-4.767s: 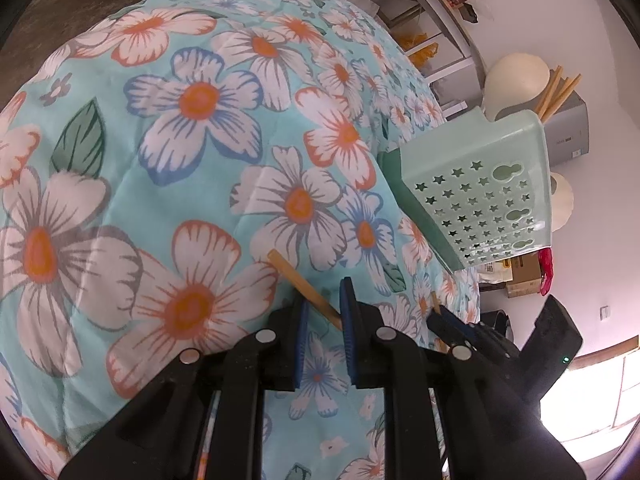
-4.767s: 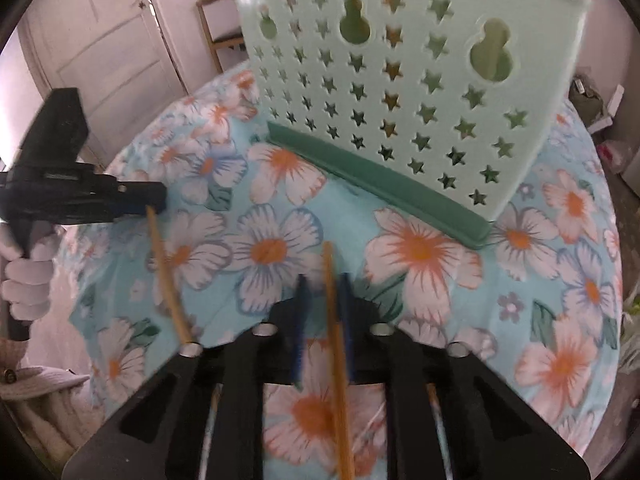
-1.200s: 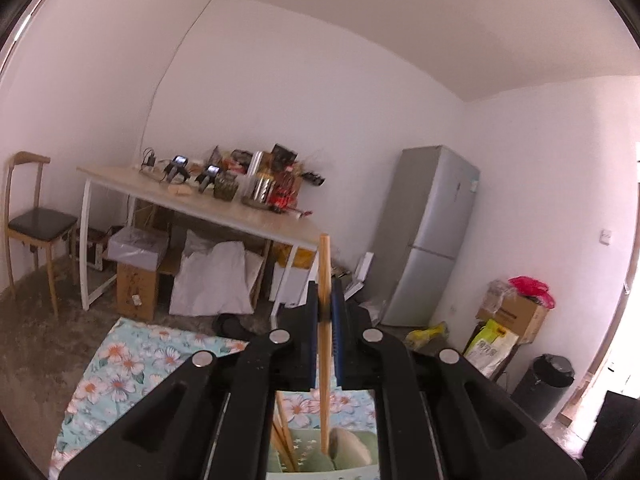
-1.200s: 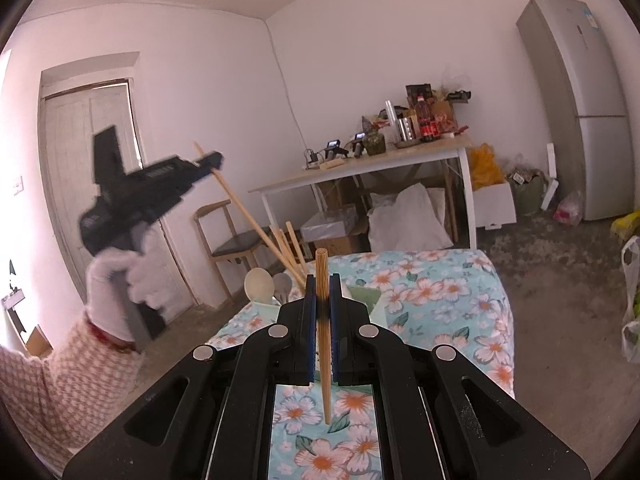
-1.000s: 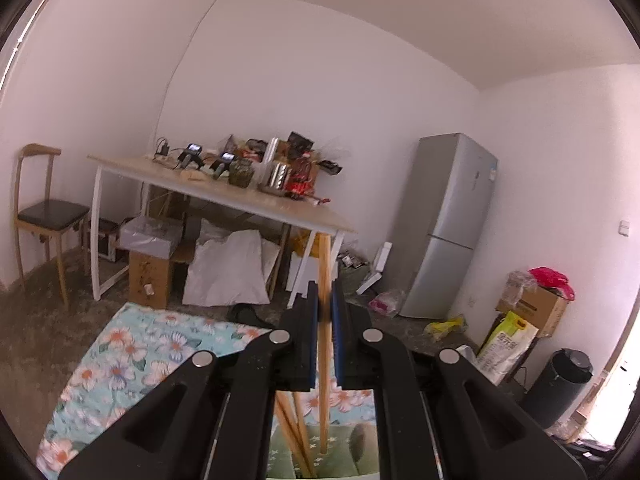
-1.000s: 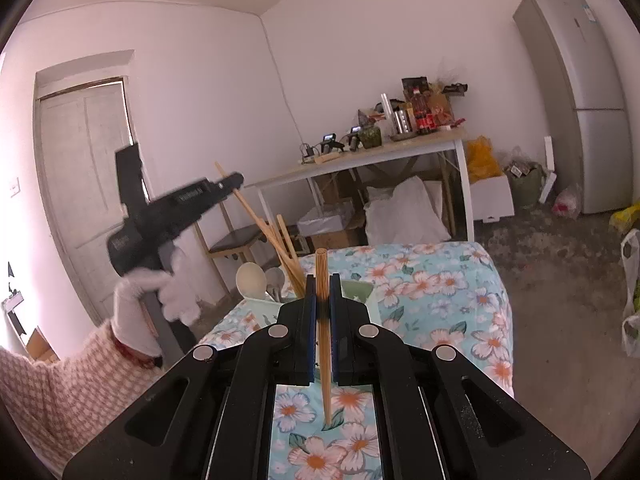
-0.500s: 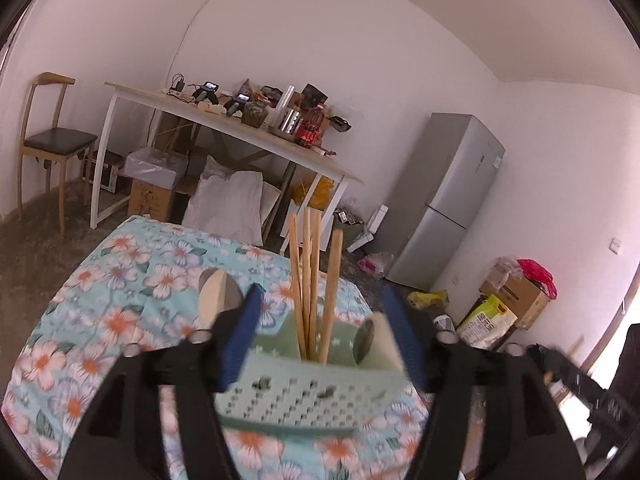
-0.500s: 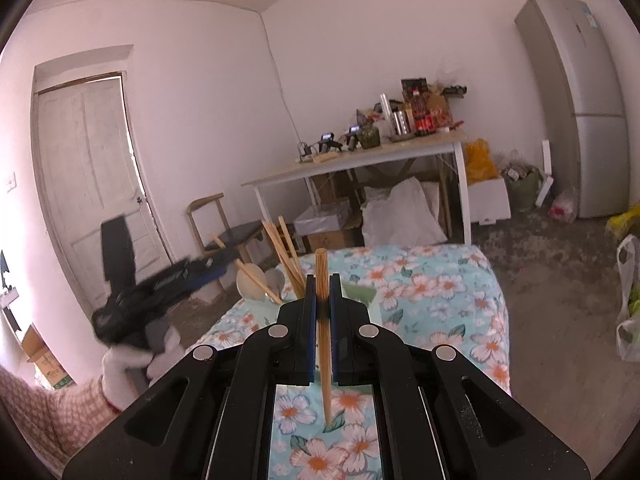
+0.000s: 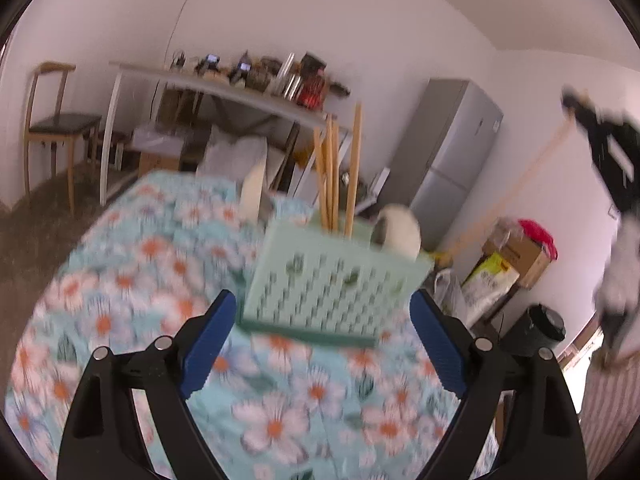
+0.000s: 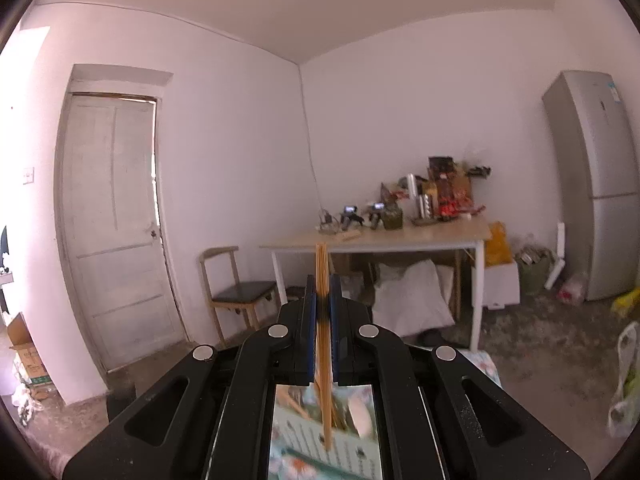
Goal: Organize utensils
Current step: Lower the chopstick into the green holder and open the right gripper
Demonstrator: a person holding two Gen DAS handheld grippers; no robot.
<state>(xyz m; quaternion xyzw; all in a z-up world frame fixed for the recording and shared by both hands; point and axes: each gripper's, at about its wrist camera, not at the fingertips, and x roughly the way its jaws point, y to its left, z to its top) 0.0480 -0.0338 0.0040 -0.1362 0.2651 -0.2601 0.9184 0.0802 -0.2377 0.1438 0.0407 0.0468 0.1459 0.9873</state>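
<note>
A mint green utensil holder [image 9: 332, 284] with star holes stands on the floral tablecloth [image 9: 132, 280]. Several wooden chopsticks [image 9: 336, 176] and two pale spoons [image 9: 396, 232] stand in it. My left gripper [image 9: 320, 340] is open and empty, just in front of the holder. My right gripper [image 10: 323, 328] is shut on a wooden chopstick [image 10: 322, 320], held upright above the holder [image 10: 320, 440], whose top shows blurred between the gripper arms. The right gripper also shows blurred in the left wrist view [image 9: 608, 148], high at the right.
A white table [image 10: 380, 240] with clutter stands by the far wall, with a chair [image 10: 236, 292] beside it and a grey fridge [image 10: 596, 184] to the right. Boxes and a black bin [image 9: 536, 328] lie beyond the cloth's right edge.
My left gripper let its chopstick go into the holder, opened wide and drew back. My right gripper rose and moved over the holder with its chopstick.
</note>
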